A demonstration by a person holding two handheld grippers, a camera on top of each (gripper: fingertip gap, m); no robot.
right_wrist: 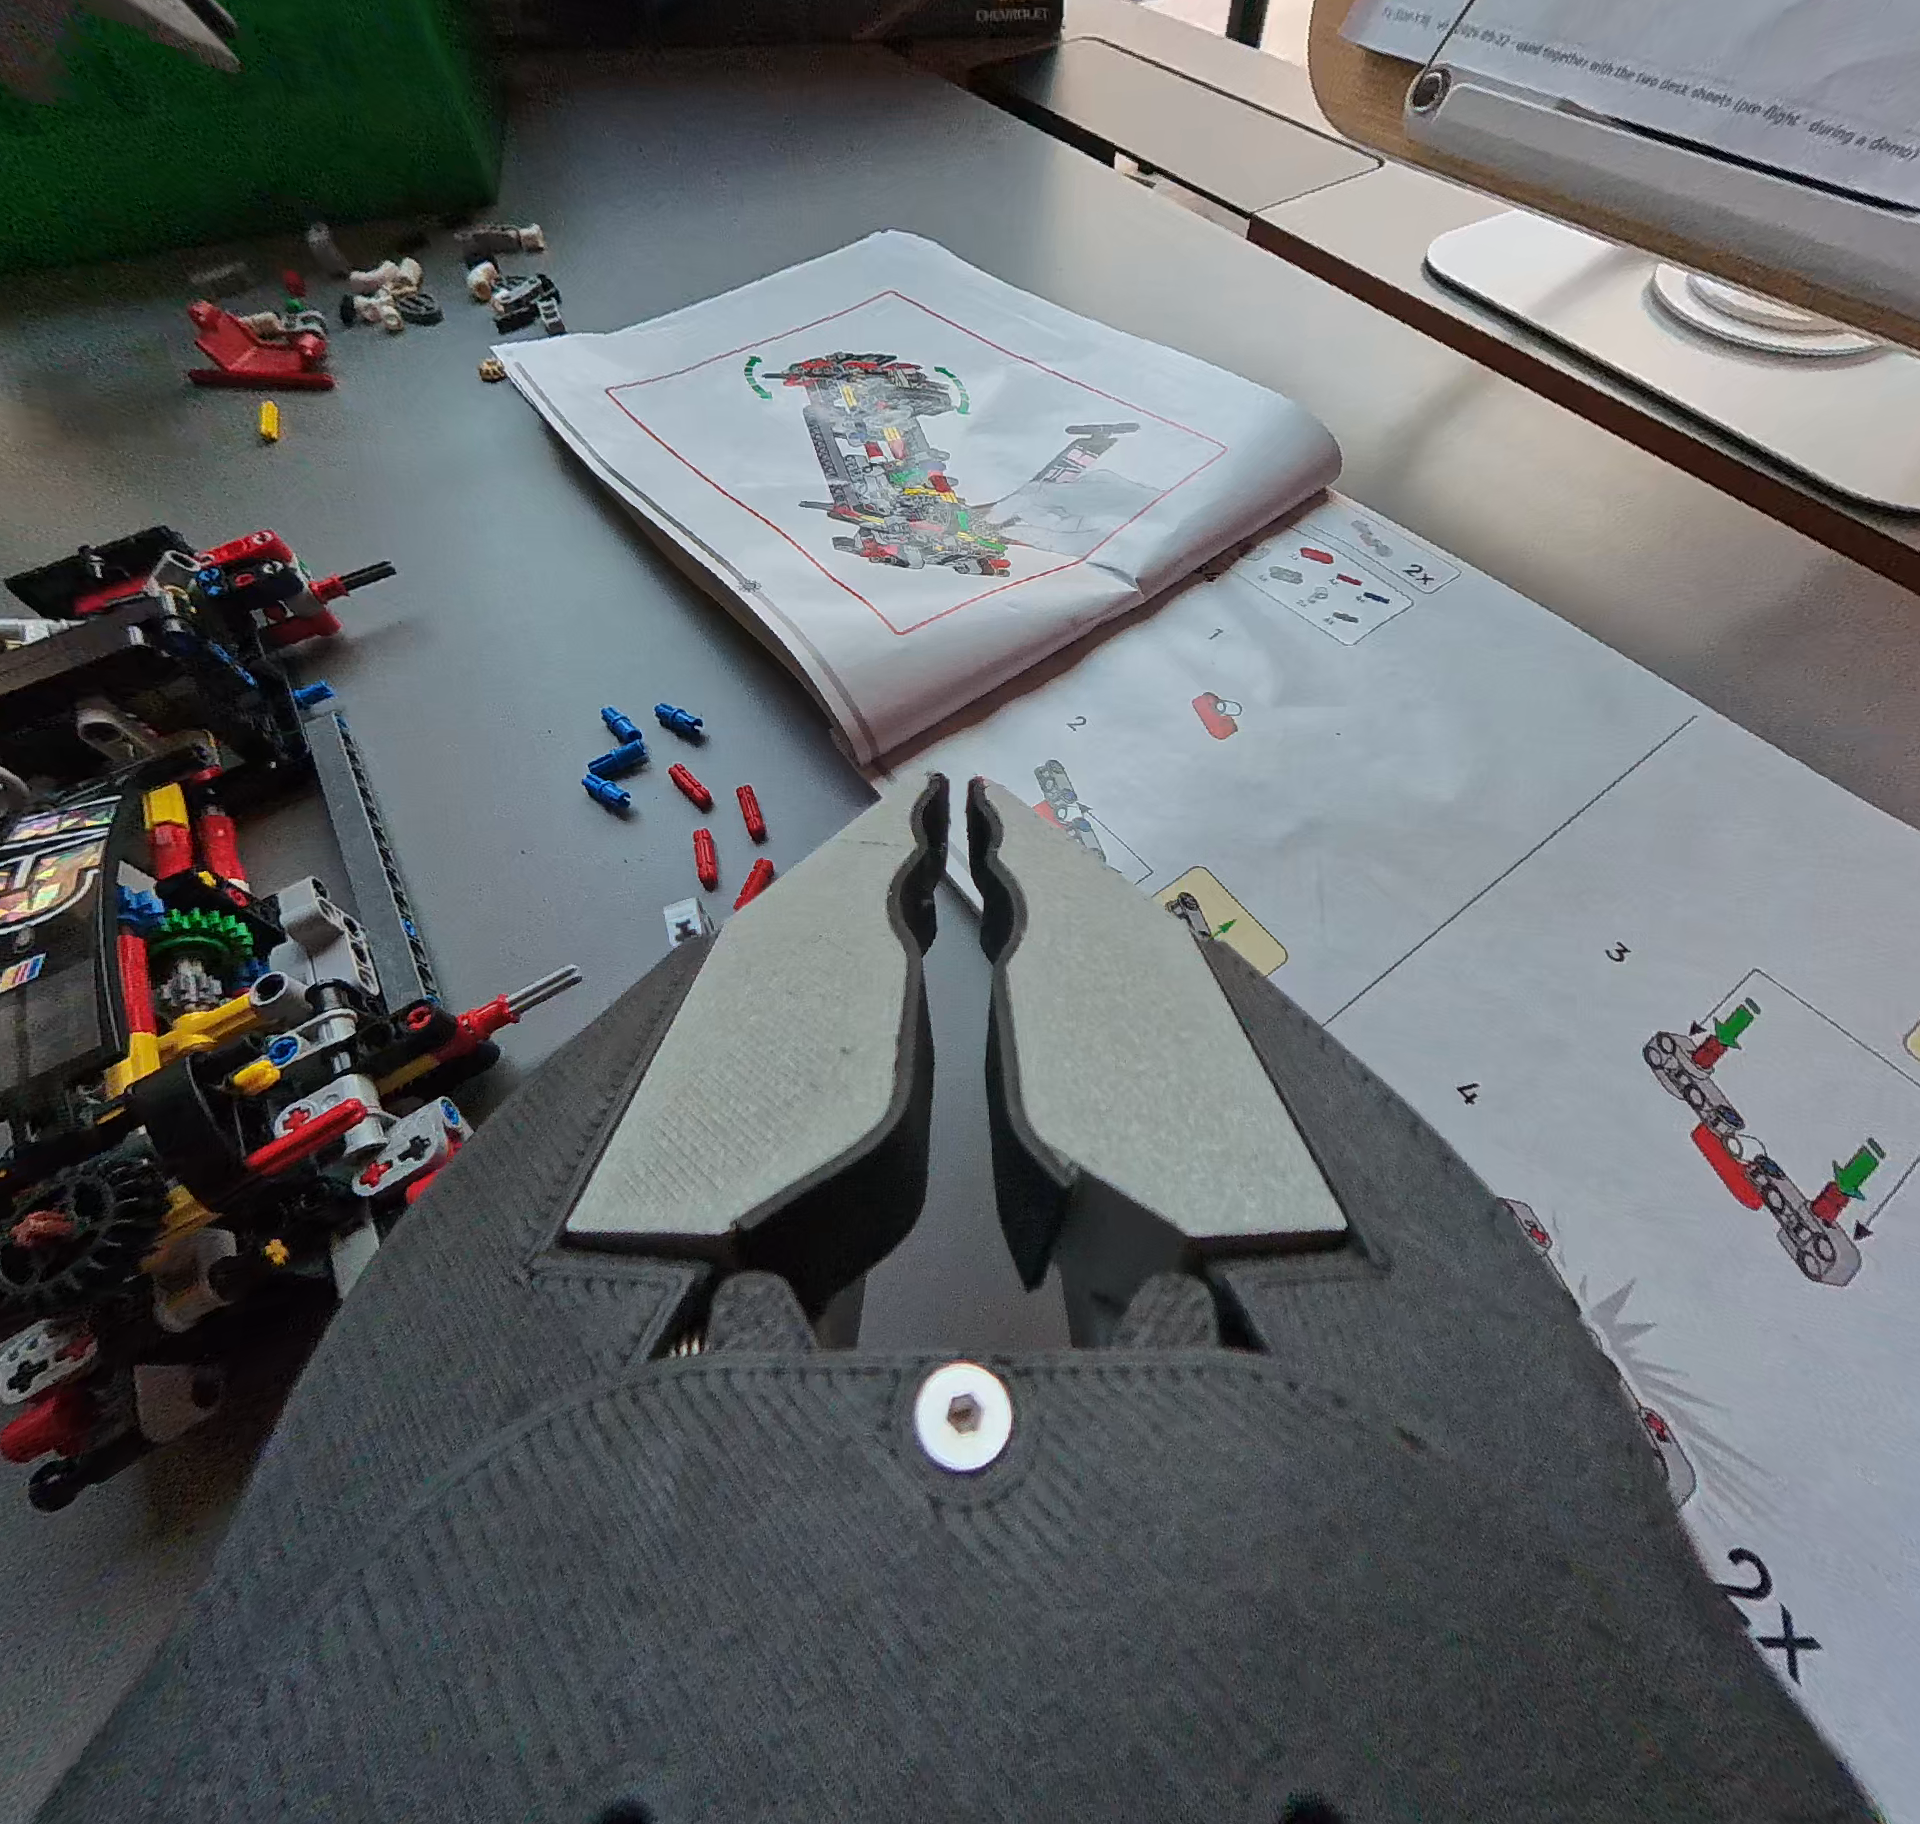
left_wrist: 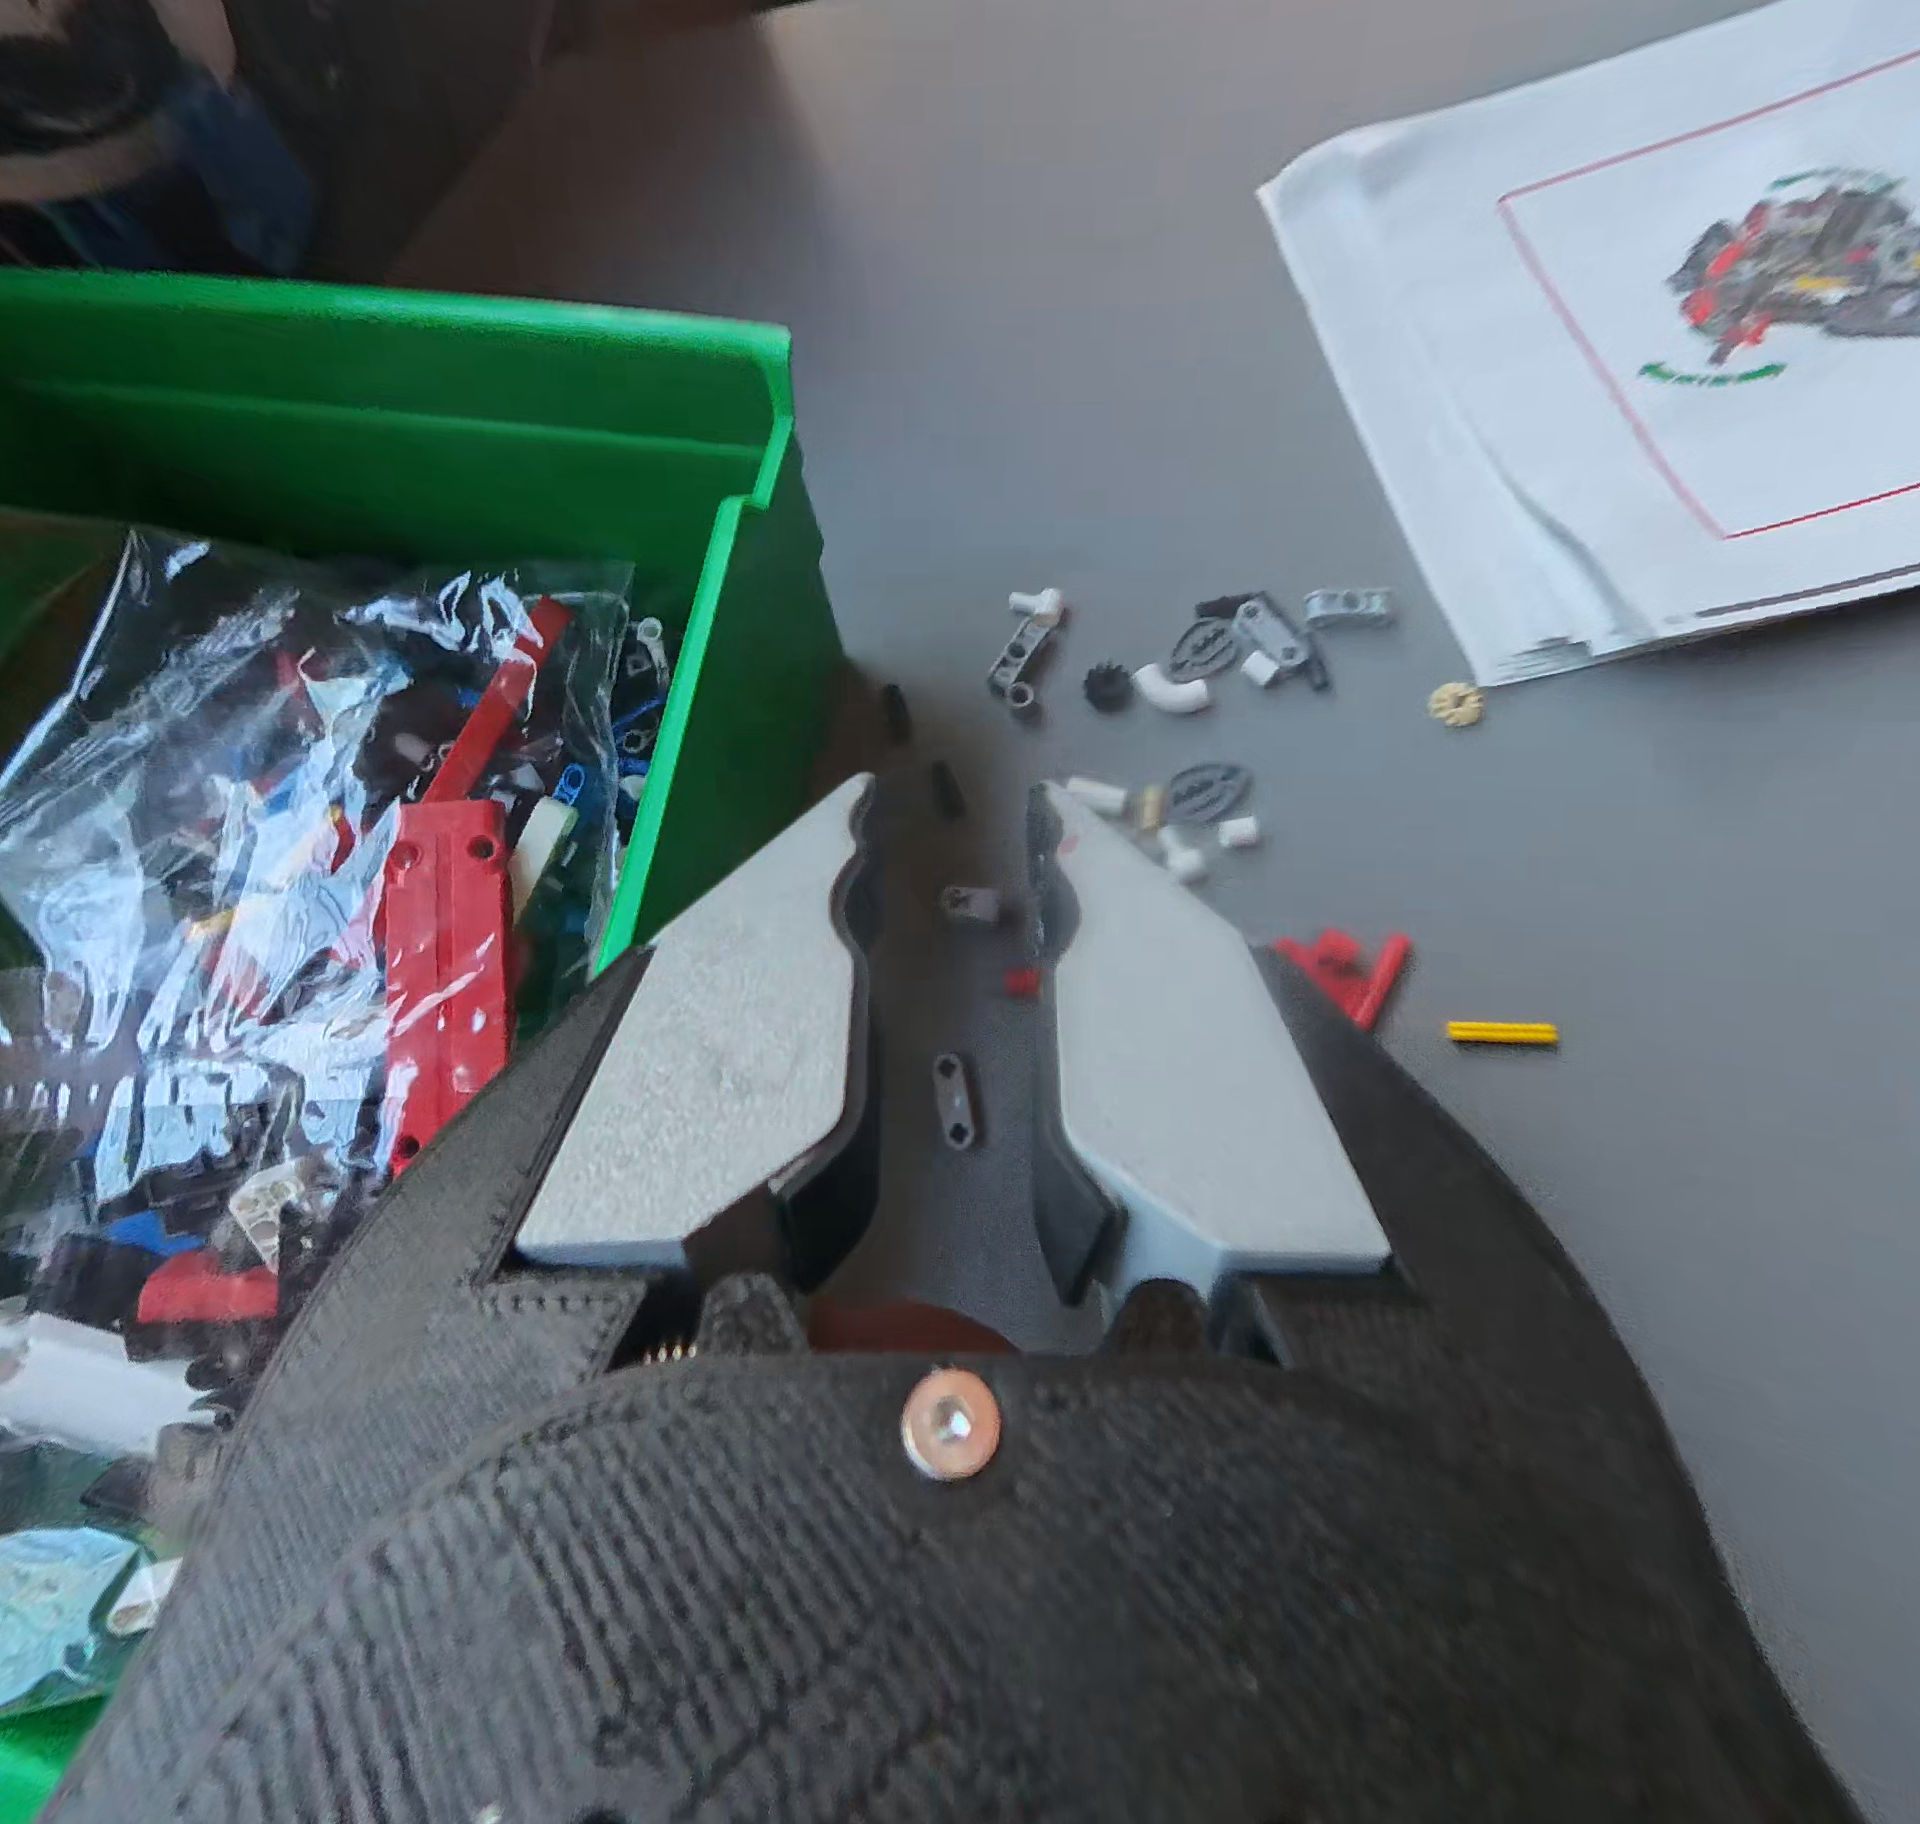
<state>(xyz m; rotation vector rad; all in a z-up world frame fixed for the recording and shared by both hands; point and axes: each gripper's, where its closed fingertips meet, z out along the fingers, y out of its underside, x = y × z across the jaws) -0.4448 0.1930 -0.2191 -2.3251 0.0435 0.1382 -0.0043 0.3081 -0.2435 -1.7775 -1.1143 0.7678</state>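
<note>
My left gripper (left_wrist: 954, 792) hovers over the grey table (left_wrist: 1039, 320), just right of a green bin (left_wrist: 727, 548). Its jaws stand apart with nothing pressed between the pads. Below the gap lie a black pin (left_wrist: 945, 787), a small grey connector (left_wrist: 971, 904), a tiny red piece (left_wrist: 1022, 981) and a dark grey link (left_wrist: 954, 1099). My right gripper (right_wrist: 957, 785) is shut, with only a thin slit at the tips and nothing seen in it. It sits over the edge of a printed instruction sheet (right_wrist: 1455, 839), near red pins (right_wrist: 707, 855) and blue pins (right_wrist: 623, 756).
A bag of parts (left_wrist: 260, 839) fills the green bin. Loose white, grey and black parts (left_wrist: 1174, 673), a red part (left_wrist: 1340, 964) and a yellow axle (left_wrist: 1501, 1033) lie ahead. A booklet (right_wrist: 914, 486), a half-built model car (right_wrist: 156, 943) and a monitor stand (right_wrist: 1662, 320) are nearby. Spacing between my two grippers at the tips: around 45 cm. The black pin (left_wrist: 945, 787) sits 7 cm or so from the ends of my left fingers. The dark grey link (left_wrist: 954, 1099) is about 9 cm from my left fingertips and 50 cm from my right.
</note>
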